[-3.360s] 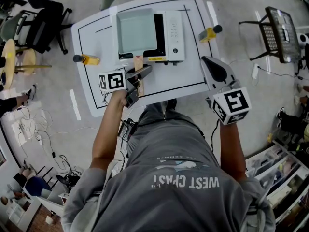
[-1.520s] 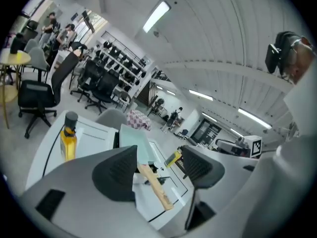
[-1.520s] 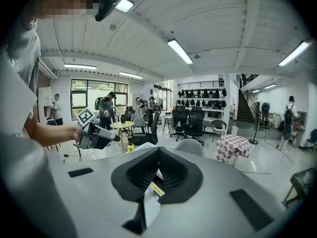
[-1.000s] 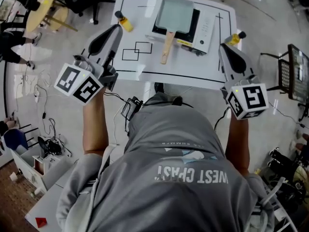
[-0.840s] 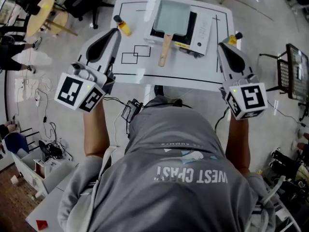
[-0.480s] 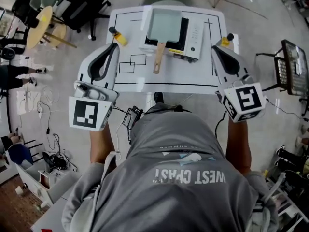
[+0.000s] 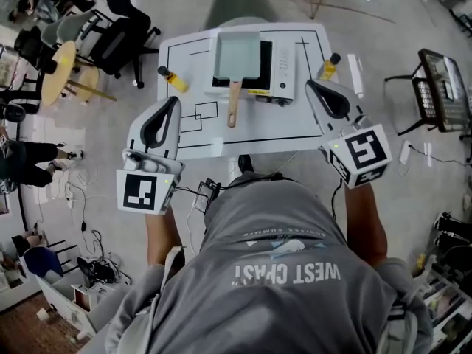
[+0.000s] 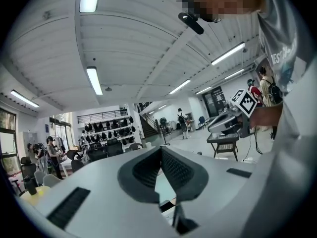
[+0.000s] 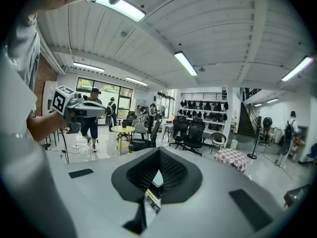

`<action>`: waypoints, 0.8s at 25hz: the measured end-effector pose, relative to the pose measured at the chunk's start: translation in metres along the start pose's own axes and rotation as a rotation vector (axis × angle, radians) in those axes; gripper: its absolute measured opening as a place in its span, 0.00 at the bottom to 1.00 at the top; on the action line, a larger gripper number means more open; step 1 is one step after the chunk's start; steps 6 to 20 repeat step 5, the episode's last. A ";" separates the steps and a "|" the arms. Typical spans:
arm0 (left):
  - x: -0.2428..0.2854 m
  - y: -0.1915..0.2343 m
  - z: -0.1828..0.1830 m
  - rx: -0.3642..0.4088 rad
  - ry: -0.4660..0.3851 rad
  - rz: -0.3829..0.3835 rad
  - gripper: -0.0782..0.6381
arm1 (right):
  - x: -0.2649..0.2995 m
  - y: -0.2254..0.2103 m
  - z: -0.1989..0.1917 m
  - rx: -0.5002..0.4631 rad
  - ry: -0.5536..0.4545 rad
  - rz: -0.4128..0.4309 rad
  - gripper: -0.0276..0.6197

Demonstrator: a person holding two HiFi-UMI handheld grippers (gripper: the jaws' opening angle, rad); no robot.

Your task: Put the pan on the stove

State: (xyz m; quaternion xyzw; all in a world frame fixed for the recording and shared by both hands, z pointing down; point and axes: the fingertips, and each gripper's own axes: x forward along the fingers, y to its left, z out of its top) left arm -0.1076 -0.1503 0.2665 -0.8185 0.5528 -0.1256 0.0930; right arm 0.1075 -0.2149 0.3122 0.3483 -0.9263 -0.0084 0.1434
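Tabletop (image 7: 295, 116) held pan (image 7: 236, 56) on stove (image 7: 279, 68), handle (image 7: 233, 105) toward us, nearer left gripper (image 7: 175, 102) than right gripper (image 7: 310, 85); both closed, empty.

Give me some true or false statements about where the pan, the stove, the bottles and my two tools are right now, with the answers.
1. The pan sits on the stove. True.
2. The left tool grips the pan's handle. False: it is clear of the handle, with its jaws together on nothing.
3. One yellow bottle stands left of the stove and another right of it. True.
4. The pan's handle points away from the person. False: it points toward the person, over the stove's near edge.
5. The right tool has its jaws wide apart. False: they are together, holding nothing.
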 end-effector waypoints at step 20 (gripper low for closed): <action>-0.003 -0.004 0.011 -0.008 -0.026 -0.006 0.11 | -0.011 0.002 0.002 0.002 0.008 -0.002 0.05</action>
